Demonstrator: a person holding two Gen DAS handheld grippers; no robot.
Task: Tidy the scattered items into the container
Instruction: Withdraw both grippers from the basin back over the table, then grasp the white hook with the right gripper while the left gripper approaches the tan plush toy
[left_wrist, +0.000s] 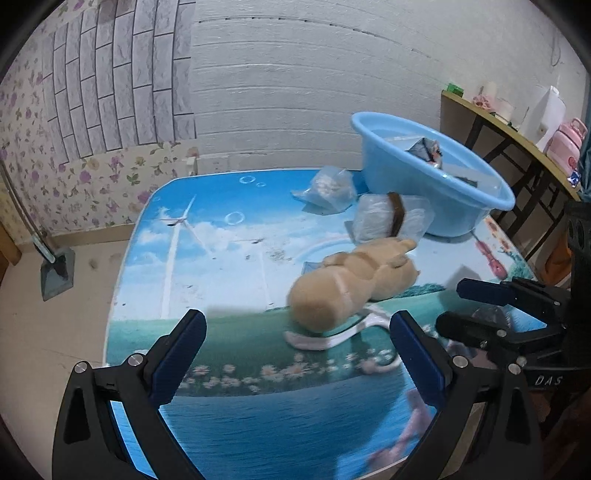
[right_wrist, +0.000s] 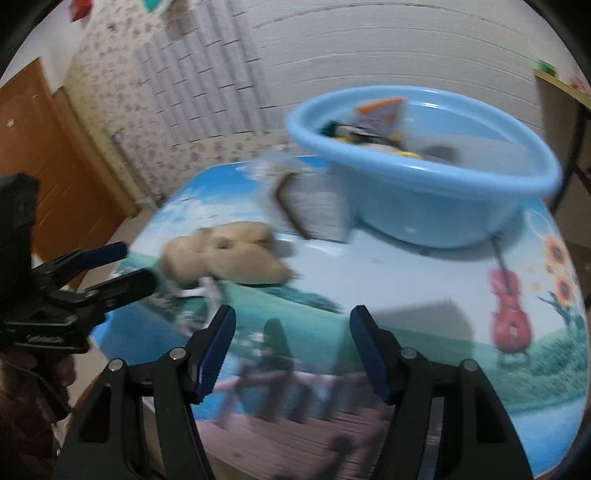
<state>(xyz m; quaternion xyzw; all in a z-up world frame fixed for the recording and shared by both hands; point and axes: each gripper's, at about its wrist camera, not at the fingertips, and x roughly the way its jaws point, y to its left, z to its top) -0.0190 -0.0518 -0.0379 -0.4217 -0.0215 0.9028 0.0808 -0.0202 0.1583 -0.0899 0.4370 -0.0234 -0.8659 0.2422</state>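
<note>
A light blue basin (left_wrist: 436, 181) stands at the table's far right and holds several small items; it also shows in the right wrist view (right_wrist: 424, 177). A tan plush toy (left_wrist: 354, 280) lies on the table in front of it, partly on a white hanger (left_wrist: 332, 336). A clear bag with a brown band (left_wrist: 391, 218) and another clear bag (left_wrist: 328, 188) lie beside the basin. My left gripper (left_wrist: 297, 332) is open and empty, just short of the plush. My right gripper (right_wrist: 291, 325) is open and empty; it also shows in the left wrist view (left_wrist: 450, 306).
The table (left_wrist: 229, 229) has a printed sky and meadow cover. A wooden shelf (left_wrist: 517, 129) with pink items stands at the right. A dustpan (left_wrist: 55, 269) rests on the floor at the left. A wooden door (right_wrist: 44, 177) is at the left in the right wrist view.
</note>
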